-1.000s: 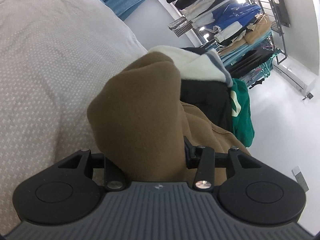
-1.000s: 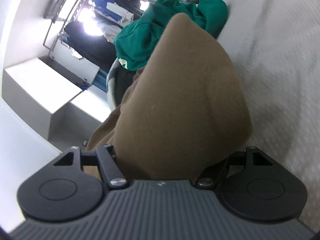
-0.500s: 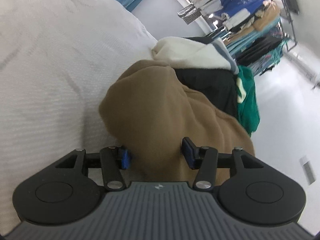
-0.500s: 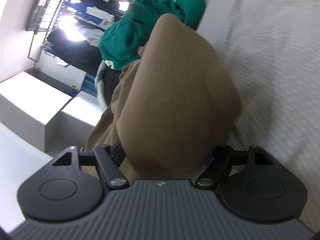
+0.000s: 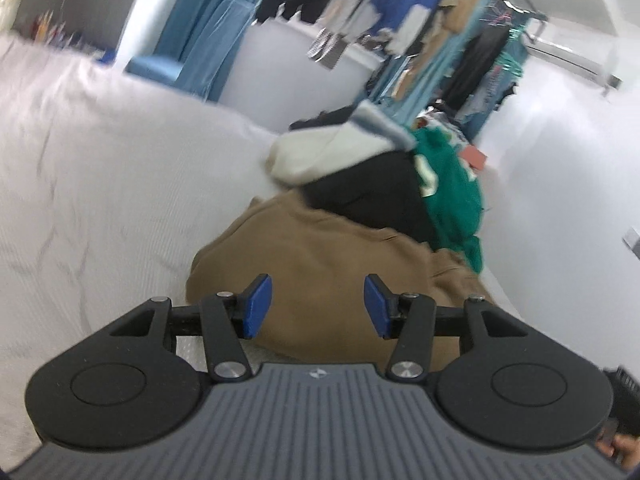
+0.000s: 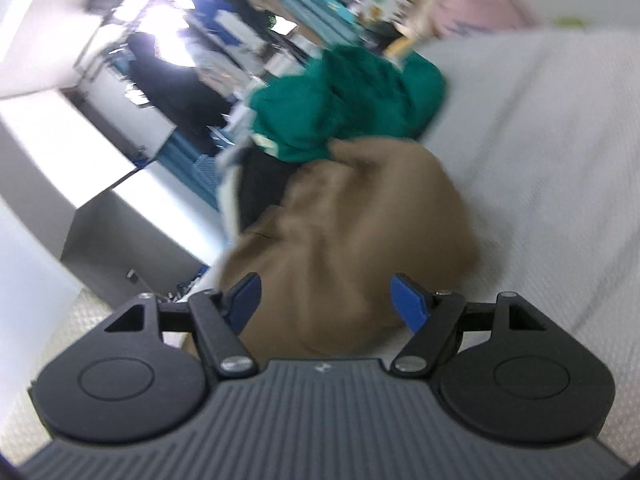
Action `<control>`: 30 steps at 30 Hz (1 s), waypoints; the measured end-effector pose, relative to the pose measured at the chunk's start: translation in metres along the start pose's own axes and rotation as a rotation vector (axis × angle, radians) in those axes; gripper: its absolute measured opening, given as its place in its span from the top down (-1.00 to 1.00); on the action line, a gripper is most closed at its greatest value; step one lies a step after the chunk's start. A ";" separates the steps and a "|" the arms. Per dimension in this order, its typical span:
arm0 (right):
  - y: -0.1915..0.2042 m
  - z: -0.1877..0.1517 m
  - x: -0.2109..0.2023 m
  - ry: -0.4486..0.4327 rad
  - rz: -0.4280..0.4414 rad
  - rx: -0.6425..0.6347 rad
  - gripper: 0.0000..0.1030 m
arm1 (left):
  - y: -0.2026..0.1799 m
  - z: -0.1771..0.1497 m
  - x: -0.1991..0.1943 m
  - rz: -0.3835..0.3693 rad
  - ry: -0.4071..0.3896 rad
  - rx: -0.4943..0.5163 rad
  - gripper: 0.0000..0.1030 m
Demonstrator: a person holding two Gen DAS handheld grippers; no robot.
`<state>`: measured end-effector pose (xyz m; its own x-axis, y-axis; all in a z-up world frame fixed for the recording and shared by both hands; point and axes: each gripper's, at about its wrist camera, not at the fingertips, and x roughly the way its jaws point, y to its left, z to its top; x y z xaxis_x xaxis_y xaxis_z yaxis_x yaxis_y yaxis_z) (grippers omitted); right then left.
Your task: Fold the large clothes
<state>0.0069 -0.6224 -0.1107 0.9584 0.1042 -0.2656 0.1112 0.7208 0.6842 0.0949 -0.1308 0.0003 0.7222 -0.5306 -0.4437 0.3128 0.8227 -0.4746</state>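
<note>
A brown garment [image 5: 320, 248] lies bunched in a folded heap on the white bed [image 5: 100, 180], near the bed's edge. My left gripper [image 5: 316, 284] hovers above its near side, open, with both blue pads [image 5: 256, 304] bare and clear of the cloth. The right wrist view shows the same brown garment [image 6: 360, 220] from the other side. My right gripper [image 6: 325, 284] stands open over it, wider than the left, and nothing sits between its fingers. Both views are blurred by motion.
Beyond the brown heap sits a pile of a cream garment [image 5: 320, 152], a black one [image 5: 372, 196] and a green one [image 5: 448, 188]. A rack of hanging clothes [image 5: 400, 20] lines the far wall. A white cabinet [image 6: 80, 140] stands beside the bed. White floor [image 5: 560, 200] runs to the right.
Both grippers have lifted up and back from the brown garment. Its cloth filled both sets of jaws a second ago; now the blue pads show bare and the heap lies lower in view.
</note>
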 end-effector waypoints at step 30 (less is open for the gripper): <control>0.207 -0.082 -0.125 -0.123 -0.045 -0.557 -0.46 | -0.134 -0.044 -0.223 -0.016 -0.154 0.368 -0.13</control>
<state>-0.1112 -0.4298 0.0088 0.9831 0.0085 -0.1827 0.0294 0.9786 0.2035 -0.1349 -0.1313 0.1295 0.7906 -0.5305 -0.3059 0.5049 0.8474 -0.1645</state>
